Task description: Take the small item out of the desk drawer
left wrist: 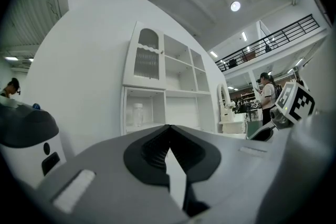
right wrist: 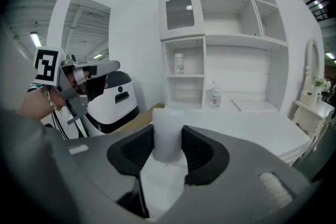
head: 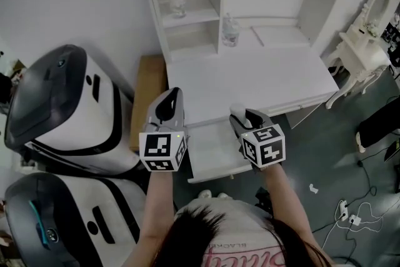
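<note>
In the head view the white desk's [head: 262,75] drawer [head: 215,153] stands pulled open toward me. Just above its back edge my right gripper [head: 241,115] is shut on a small white cylinder [head: 237,110]. The right gripper view shows that cylinder [right wrist: 168,131] upright between the two dark pads [right wrist: 135,152], with the drawer bottom below it. My left gripper [head: 171,99] hovers to the left of the drawer, over the desk's left front corner. In the left gripper view its jaws [left wrist: 169,129] meet at the tips with nothing between them, pointing level at the hutch.
A hutch of shelves [head: 187,9] stands at the back of the desk, with a jar [head: 177,2] on a shelf and a clear bottle [head: 230,31] on the desktop. Two white-and-black machines [head: 62,103] and a wooden box [head: 149,94] stand left. A white dressing table [head: 362,53] stands right.
</note>
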